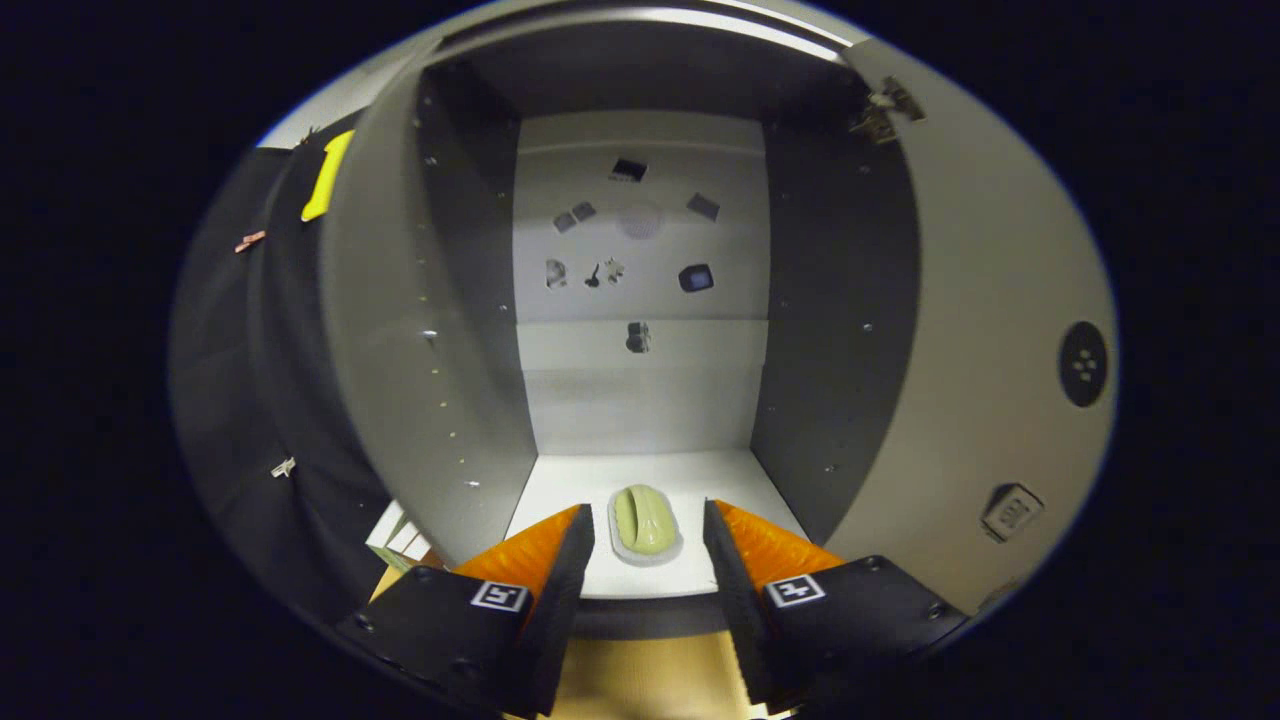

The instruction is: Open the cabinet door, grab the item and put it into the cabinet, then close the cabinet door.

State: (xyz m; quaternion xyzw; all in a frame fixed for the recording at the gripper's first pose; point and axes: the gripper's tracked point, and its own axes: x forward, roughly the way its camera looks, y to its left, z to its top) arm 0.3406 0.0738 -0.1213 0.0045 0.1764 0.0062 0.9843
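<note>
Item [645,522]: on cabinet [640,480] floor, twelve o'clock of gripper [645,535], fingers spread, released. Risk: a withdrawing finger may clip it.

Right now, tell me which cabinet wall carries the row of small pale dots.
The left inner wall: pale dots run down it. The right inner wall has only scattered specks. The gripper is open around the green item.

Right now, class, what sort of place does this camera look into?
Probably a staged test booth: an open grey cabinet, a pale green item on its white floor between the open gripper jaws, black cloth wall beside.
</note>
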